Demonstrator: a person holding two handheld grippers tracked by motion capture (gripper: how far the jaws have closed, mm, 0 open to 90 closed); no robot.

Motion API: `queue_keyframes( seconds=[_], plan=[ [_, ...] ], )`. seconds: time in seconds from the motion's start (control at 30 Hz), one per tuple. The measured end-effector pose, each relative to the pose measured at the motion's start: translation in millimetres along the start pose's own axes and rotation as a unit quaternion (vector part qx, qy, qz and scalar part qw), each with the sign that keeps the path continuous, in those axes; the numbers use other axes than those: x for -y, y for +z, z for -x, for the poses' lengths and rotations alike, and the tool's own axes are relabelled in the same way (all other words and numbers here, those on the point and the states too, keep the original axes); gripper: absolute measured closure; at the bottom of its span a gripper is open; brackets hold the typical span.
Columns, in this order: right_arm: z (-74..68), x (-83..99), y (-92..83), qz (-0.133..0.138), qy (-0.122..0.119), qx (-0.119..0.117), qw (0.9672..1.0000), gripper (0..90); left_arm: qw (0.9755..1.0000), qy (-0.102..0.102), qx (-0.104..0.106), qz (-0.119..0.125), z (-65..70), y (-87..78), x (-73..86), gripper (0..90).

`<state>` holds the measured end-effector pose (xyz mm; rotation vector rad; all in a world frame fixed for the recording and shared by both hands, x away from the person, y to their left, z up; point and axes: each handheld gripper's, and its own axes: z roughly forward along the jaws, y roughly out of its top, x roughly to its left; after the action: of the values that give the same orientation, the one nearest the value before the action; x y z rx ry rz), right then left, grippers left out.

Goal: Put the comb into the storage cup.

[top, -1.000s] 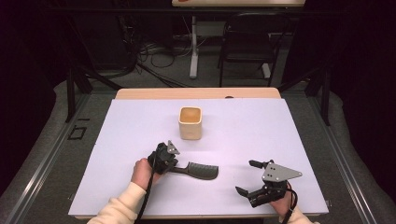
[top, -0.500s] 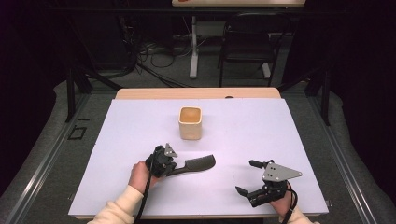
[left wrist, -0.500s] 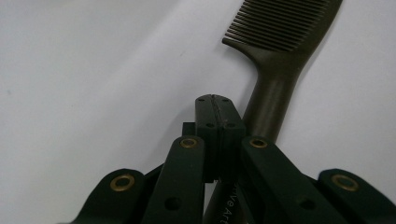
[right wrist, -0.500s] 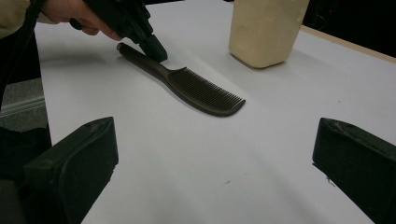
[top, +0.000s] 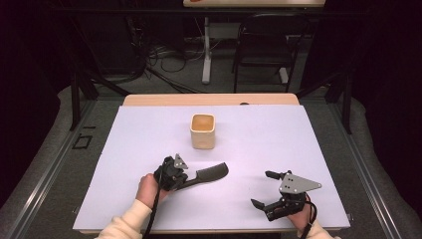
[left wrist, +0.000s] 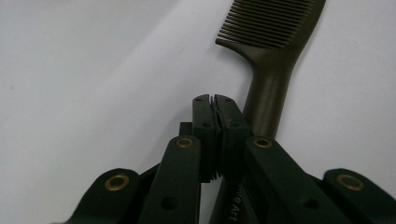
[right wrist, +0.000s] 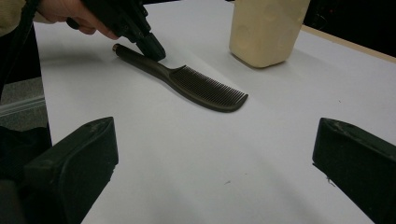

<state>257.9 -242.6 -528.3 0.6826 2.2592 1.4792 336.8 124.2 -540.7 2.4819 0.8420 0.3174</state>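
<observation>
Left gripper point(top: 186, 175) is being kept clenched, jaws pressed together just beside the comb's point(top: 209, 174) handle, nothing between them. Right gripper point(top: 265, 189) is being held released, well apart. Beyond the comb, a beige cup point(top: 203, 131) is standing on the worktop point(top: 278, 144).

In the left gripper view the comb point(left wrist: 273, 56) loses its tip at the top edge, and the low end of its handle slips under the left tongs point(left wrist: 215, 100), so I can't tell if the pads actually pinch it or just sit against it. There's pale lettering on the handle, too chopped off to read. Over in the right gripper view the cup point(right wrist: 268, 30) behind the comb has its top cut off, and the hand point(right wrist: 70, 16) by the comb's handle end is clipped too.
</observation>
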Motion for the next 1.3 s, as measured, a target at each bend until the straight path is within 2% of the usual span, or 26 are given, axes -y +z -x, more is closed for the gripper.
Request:
queue_keyframes(
  seconds=[0.23,0.43,0.6,0.8,1.07,1.3],
  plan=[
    [-0.2,-0.1,0.0,0.0,0.001,0.0,1.0,0.0,0.9999,-0.001,0.0,0.012,-1.1,-2.2,0.2,80.9],
    [-0.2,-0.1,-0.3,0.002,0.001,0.0,1.0,0.0,0.999,-0.014,-0.012,0.041,-5.9,-9.1,-0.1,63.0],
    [-0.1,-0.2,-0.1,0.001,0.001,-0.001,1.0,0.0,0.9984,-0.015,-0.016,0.052,-10.0,-14.6,-0.9,50.7],
    [-0.1,-0.1,-0.1,0.001,0.001,-0.002,1.0,0.0,0.9978,-0.011,-0.012,0.065,-13.0,-22.1,-1.8,34.3],
    [0.0,-0.2,-0.2,0.001,0.001,-0.001,1.0,0.0,0.9977,-0.008,-0.011,0.067,-15.5,-26.4,-1.3,18.9],
    [-0.3,-0.2,0.1,0.001,0.001,-0.001,1.0,0.0,0.9975,-0.004,-0.01,0.07,-15.4,-30.1,-0.8,10.0]
  ],
)
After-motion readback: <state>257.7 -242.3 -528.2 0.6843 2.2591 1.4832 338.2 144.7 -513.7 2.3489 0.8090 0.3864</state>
